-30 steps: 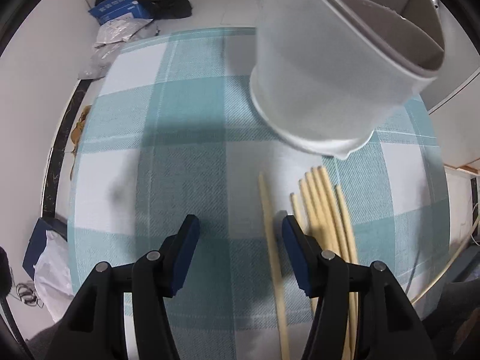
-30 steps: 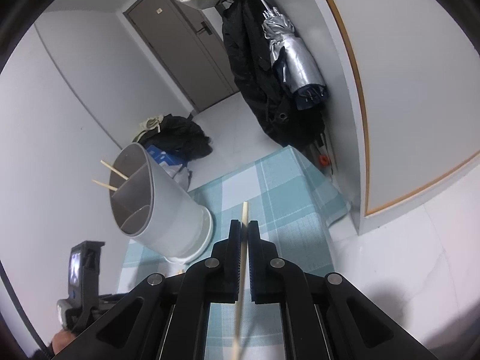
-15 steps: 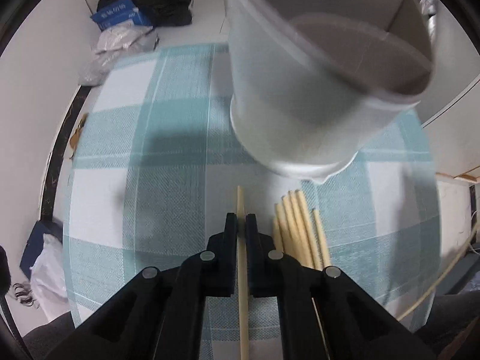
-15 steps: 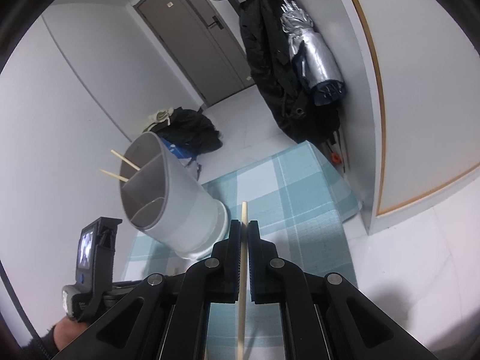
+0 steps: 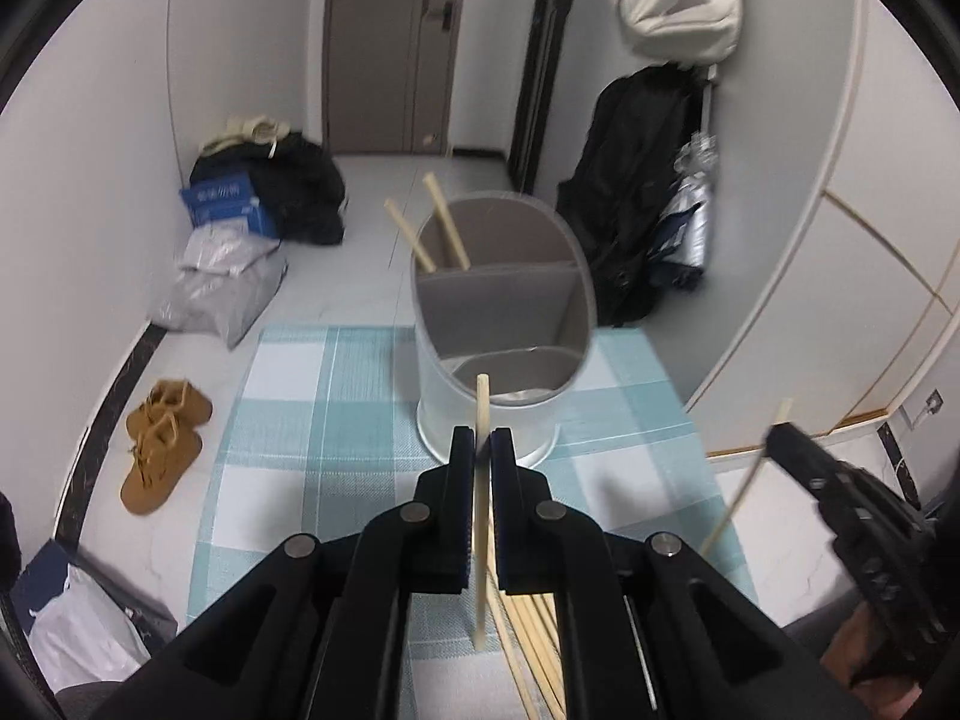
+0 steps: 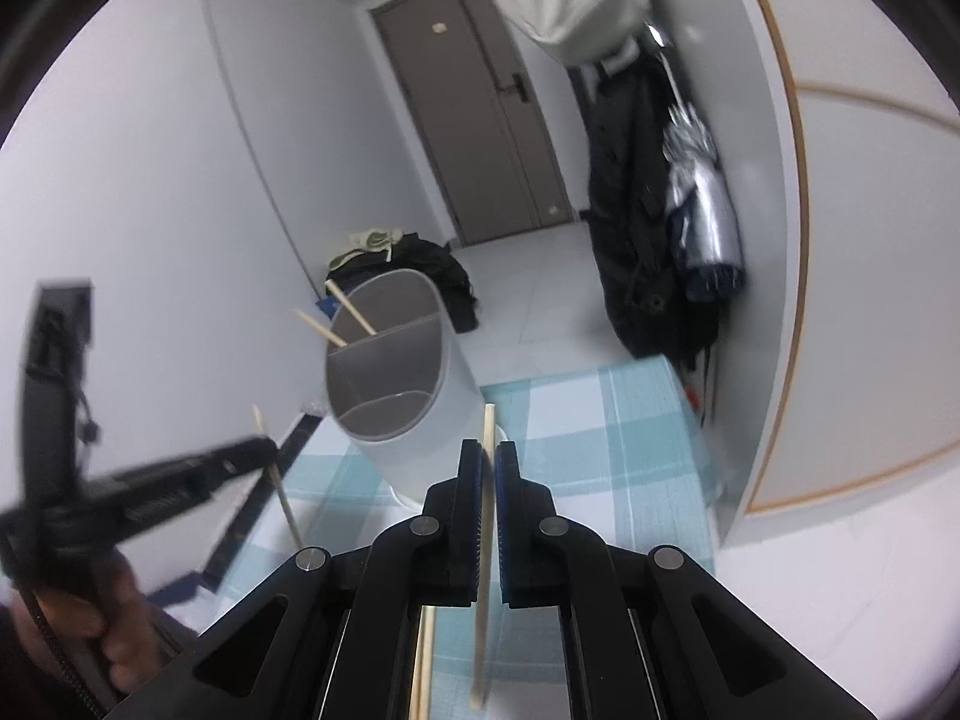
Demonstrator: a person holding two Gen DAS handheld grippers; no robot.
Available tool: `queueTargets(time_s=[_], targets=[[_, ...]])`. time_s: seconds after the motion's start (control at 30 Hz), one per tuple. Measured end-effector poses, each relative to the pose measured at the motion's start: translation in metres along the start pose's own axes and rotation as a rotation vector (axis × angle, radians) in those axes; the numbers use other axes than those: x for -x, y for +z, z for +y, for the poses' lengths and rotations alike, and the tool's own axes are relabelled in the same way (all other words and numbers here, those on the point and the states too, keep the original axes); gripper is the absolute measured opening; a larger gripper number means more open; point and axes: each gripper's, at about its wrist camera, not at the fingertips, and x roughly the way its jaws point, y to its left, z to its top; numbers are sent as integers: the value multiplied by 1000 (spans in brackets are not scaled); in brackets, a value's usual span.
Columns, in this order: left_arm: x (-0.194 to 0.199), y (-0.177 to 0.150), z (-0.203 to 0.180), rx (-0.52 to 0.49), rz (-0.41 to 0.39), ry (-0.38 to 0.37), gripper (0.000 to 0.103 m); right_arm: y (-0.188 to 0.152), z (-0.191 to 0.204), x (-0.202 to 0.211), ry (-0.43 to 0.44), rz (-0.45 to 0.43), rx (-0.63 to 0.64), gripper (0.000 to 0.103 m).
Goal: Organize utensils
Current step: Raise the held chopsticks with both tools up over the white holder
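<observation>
left claw lifted its chopstick toward holder containing two chopsticks

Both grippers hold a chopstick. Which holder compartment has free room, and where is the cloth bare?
In the holder, the middle and near compartments look empty; the far one has two chopsticks. The cloth left of the holder is bare. It is crowded by the loose chopsticks under the left gripper.

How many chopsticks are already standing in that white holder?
2. Both chopsticks lean in the far compartment of the white holder; the other sections look empty, though their bottoms are partly hidden. Each gripper also holds one.
</observation>
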Motion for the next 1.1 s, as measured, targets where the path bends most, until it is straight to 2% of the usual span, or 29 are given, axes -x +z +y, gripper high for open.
queueTargets(time_s=[0.23,0.4,0.57,0.93,1.1], targets=[[-3,0,-1,-19,6,5,1,-1,17,9,6,-27,62,3],[10,-4,-7,-45,5,5,1,-2,27,13,-8,-42,90,3],[14,-3,-7,-35,34,-6,1,-2,36,17,-8,-50,120,3],[26,7,-9,-11,55,-72,1,10,36,23,-10,-62,122,3],[34,18,-10,-9,38,-104,1,16,34,21,-13,-57,137,3]])
